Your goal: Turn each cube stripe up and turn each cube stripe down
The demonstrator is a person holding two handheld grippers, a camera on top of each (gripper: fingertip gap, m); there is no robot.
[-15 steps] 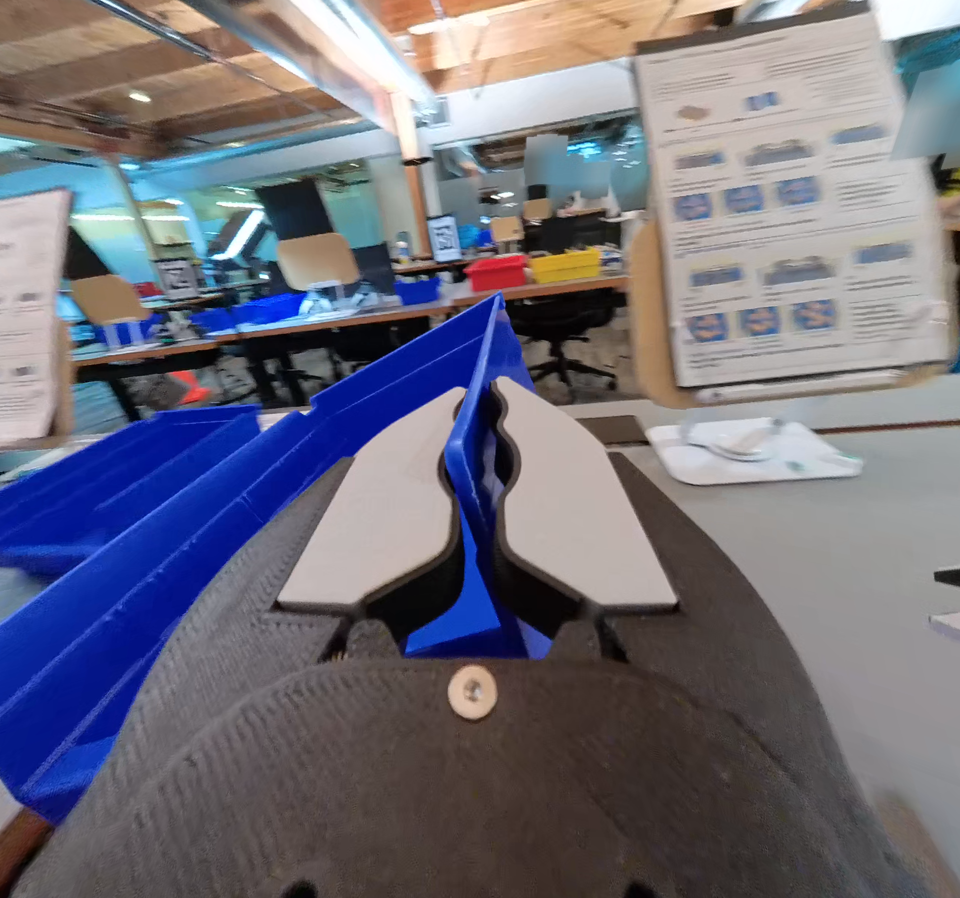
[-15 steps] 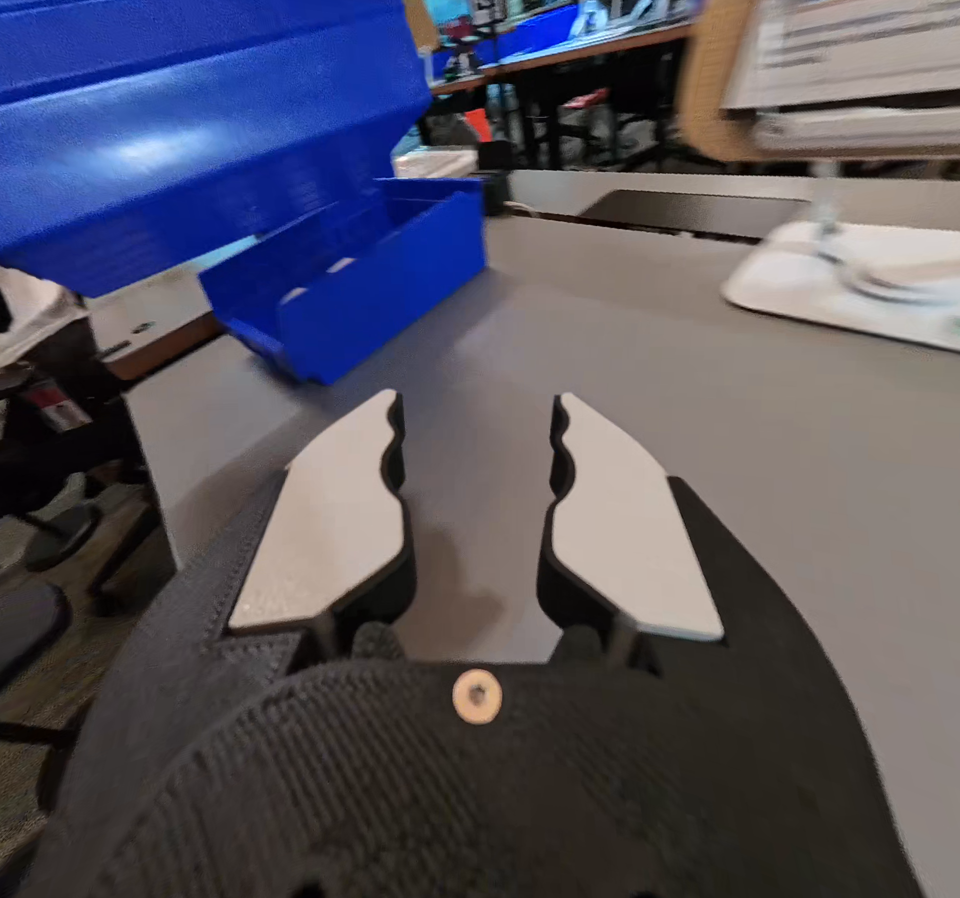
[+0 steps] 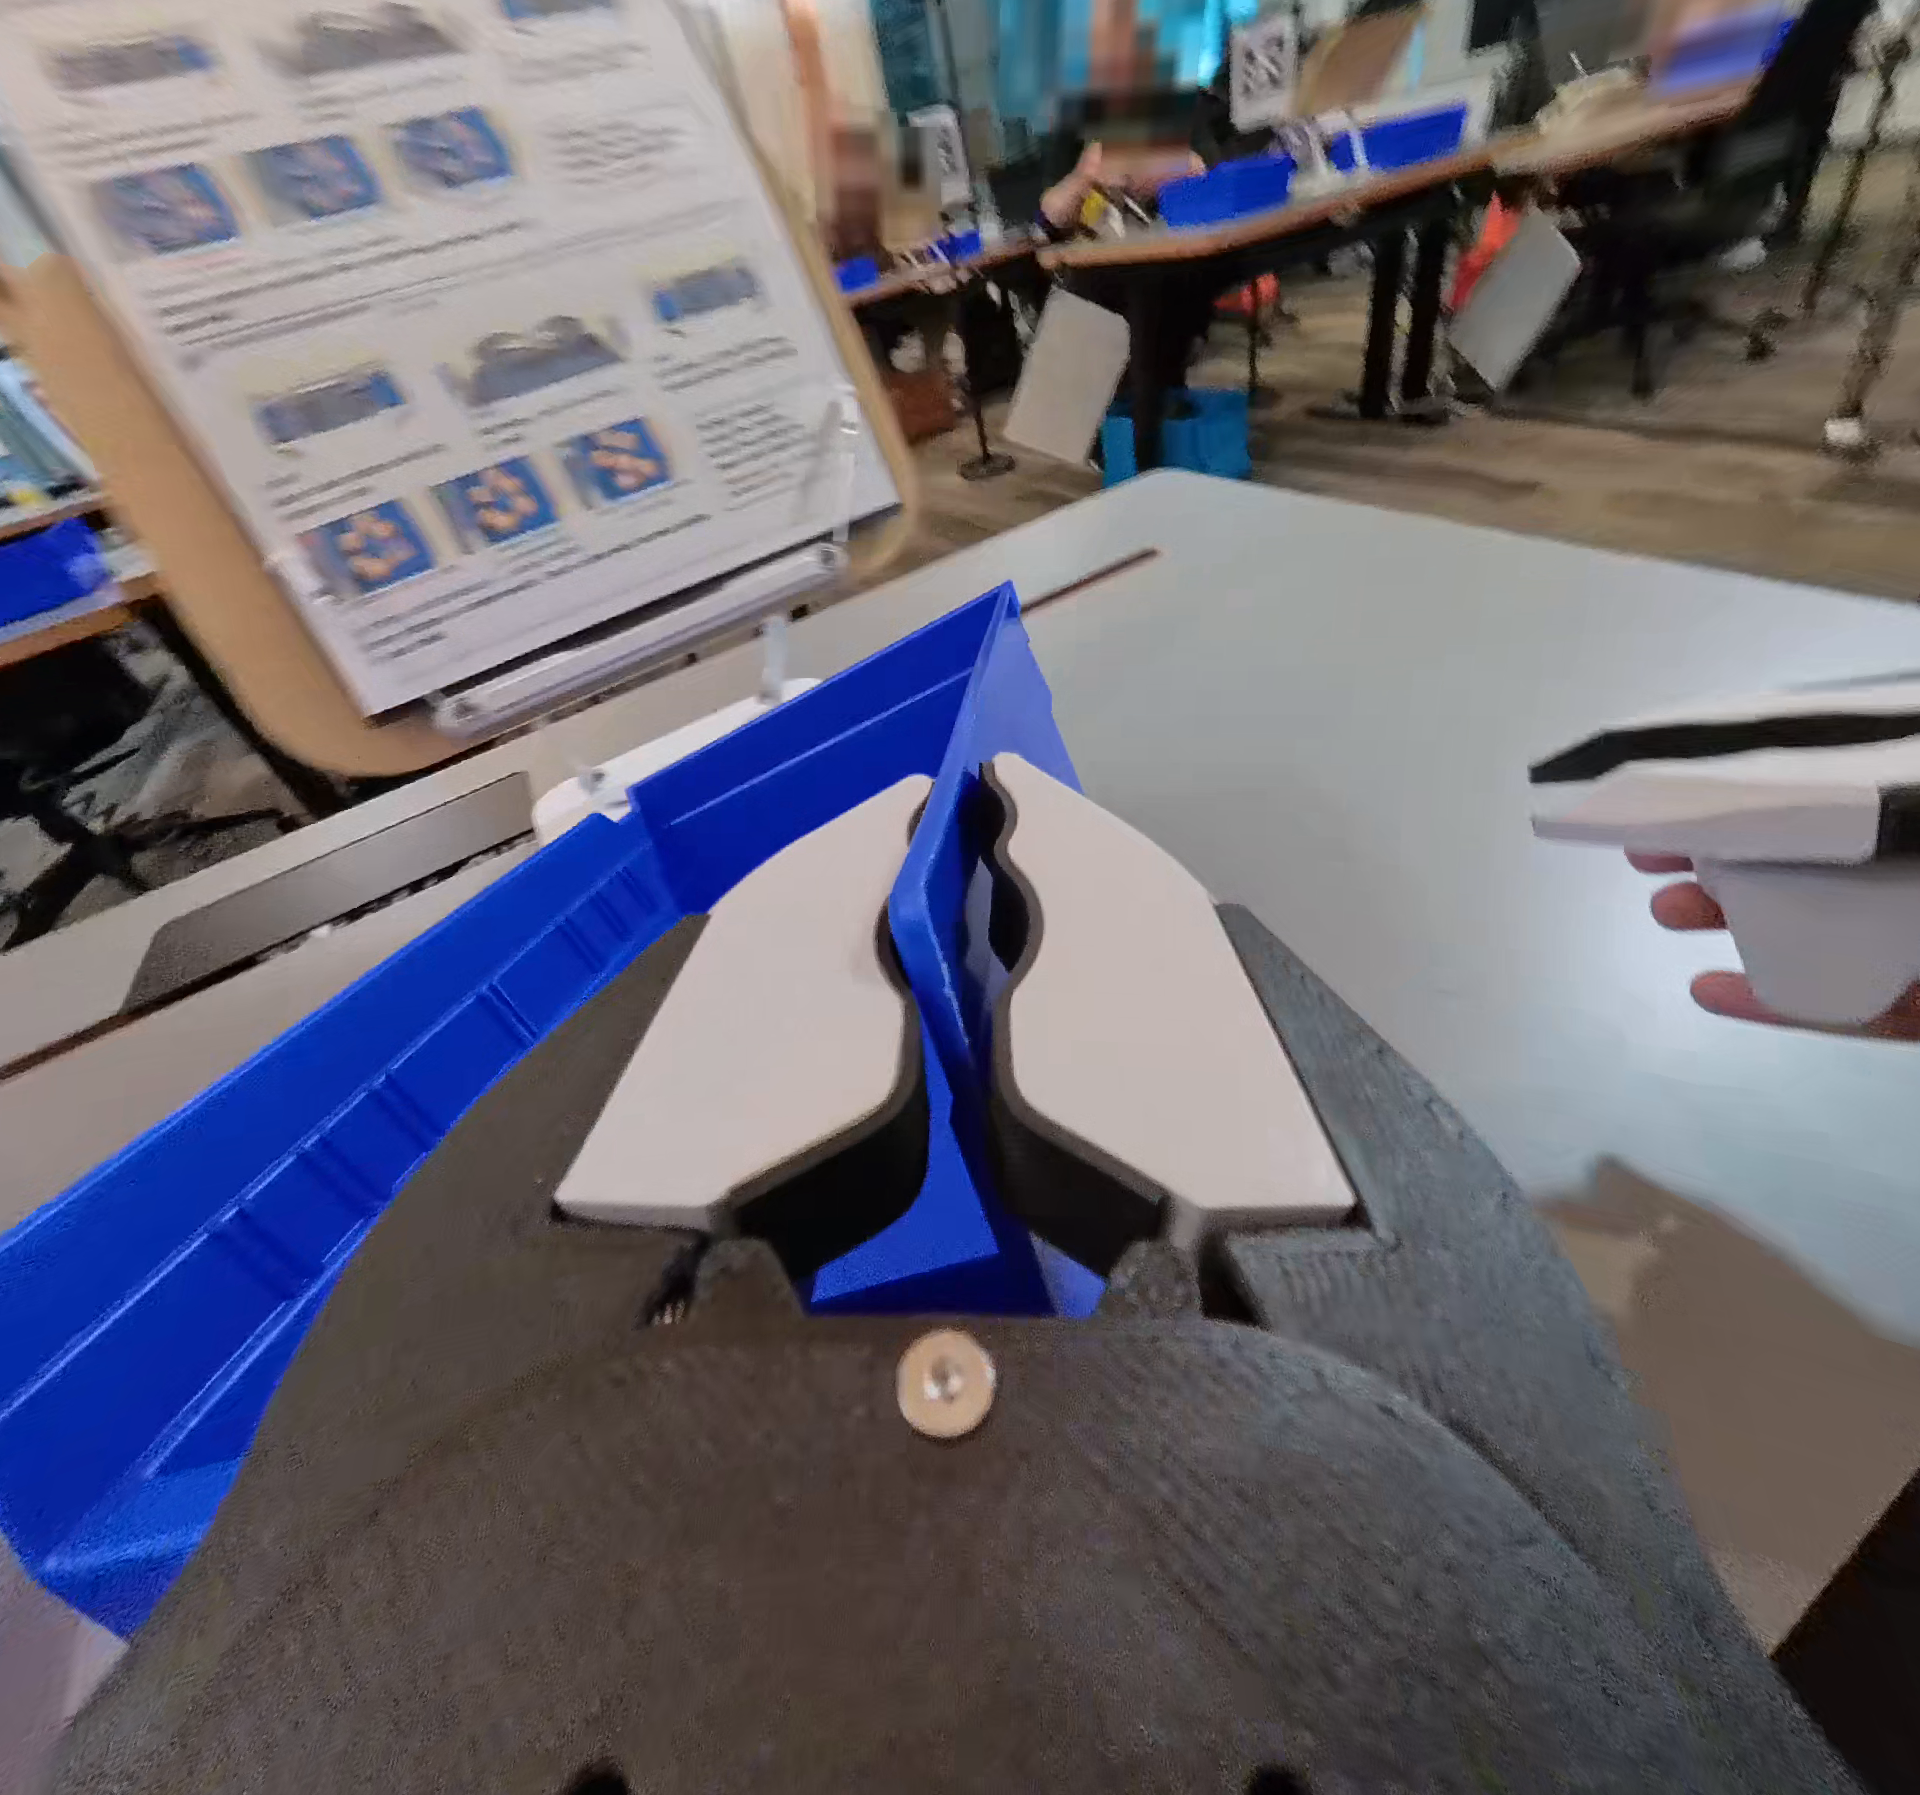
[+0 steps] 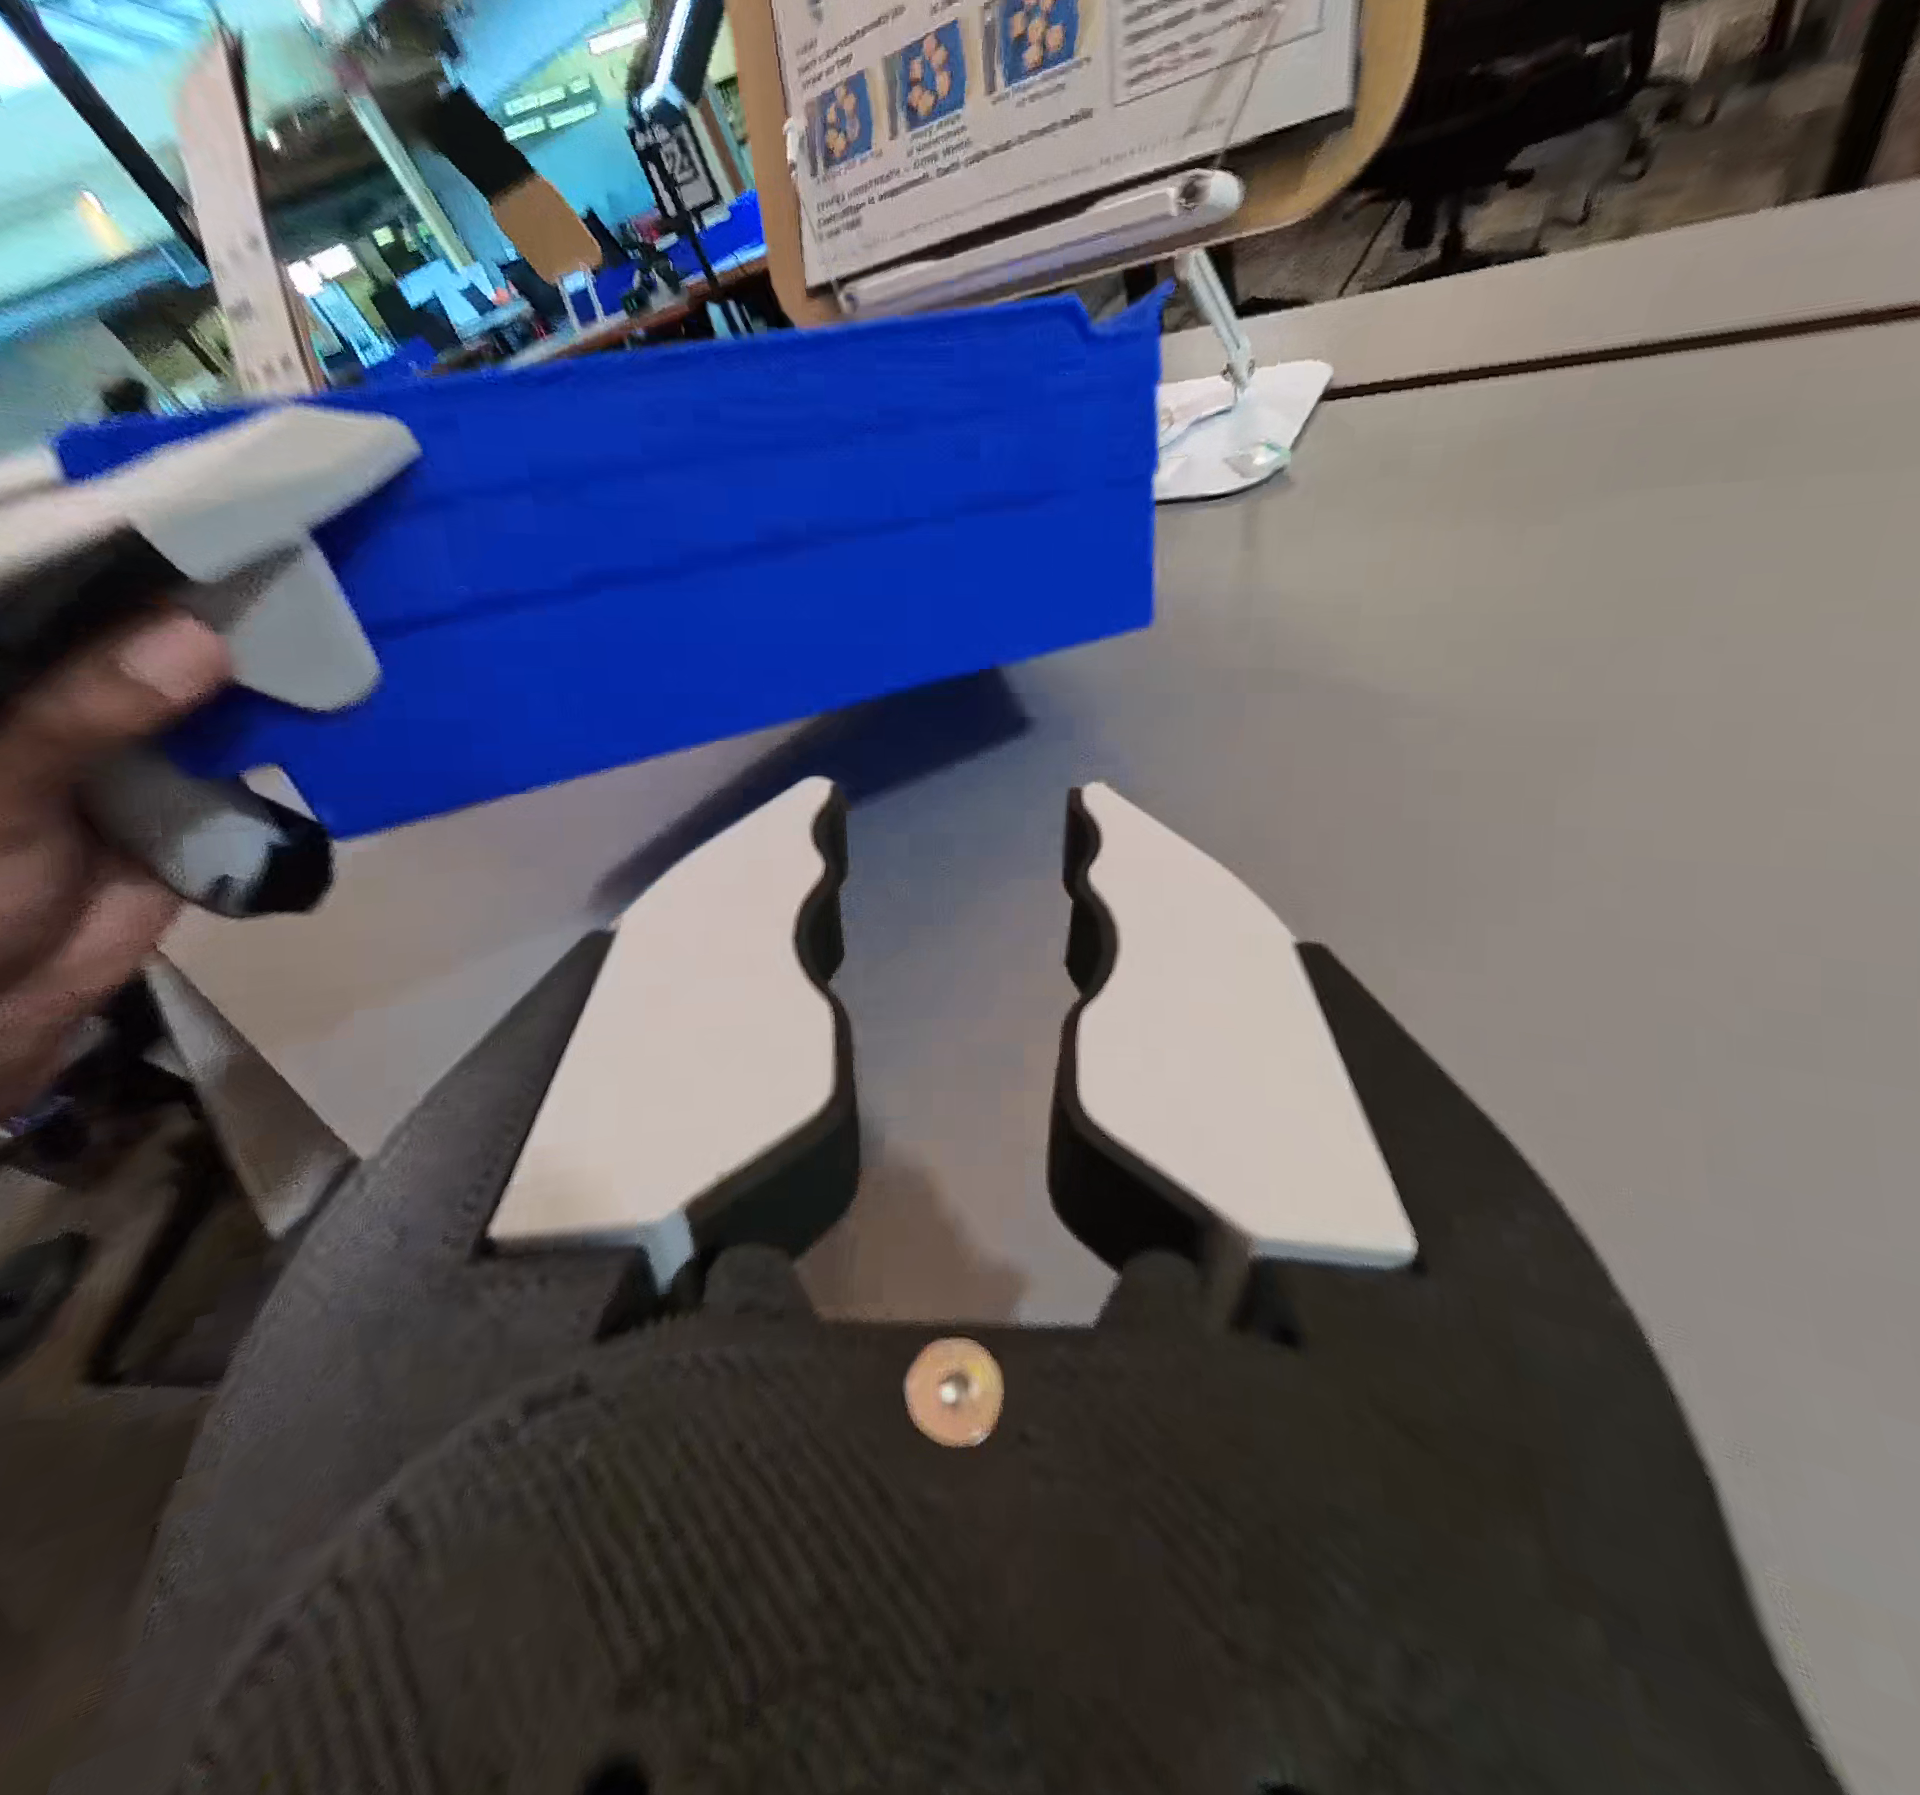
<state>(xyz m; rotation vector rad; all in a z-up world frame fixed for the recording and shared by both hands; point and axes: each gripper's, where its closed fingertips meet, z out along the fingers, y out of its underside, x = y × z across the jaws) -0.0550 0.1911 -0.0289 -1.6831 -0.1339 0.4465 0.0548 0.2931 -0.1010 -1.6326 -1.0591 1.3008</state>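
The grey surface is seen bare around the claws, and no cube is shown in either view. A blue bin is held tilted above it, its wall pinched by the left claw. An instruction board on a stand is set behind. The right claw is held spread and empty above the surface.

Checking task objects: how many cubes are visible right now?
0. Only the blue bin, clamped in the left claw above the grey table; its inside is hidden, so cubes may be there.
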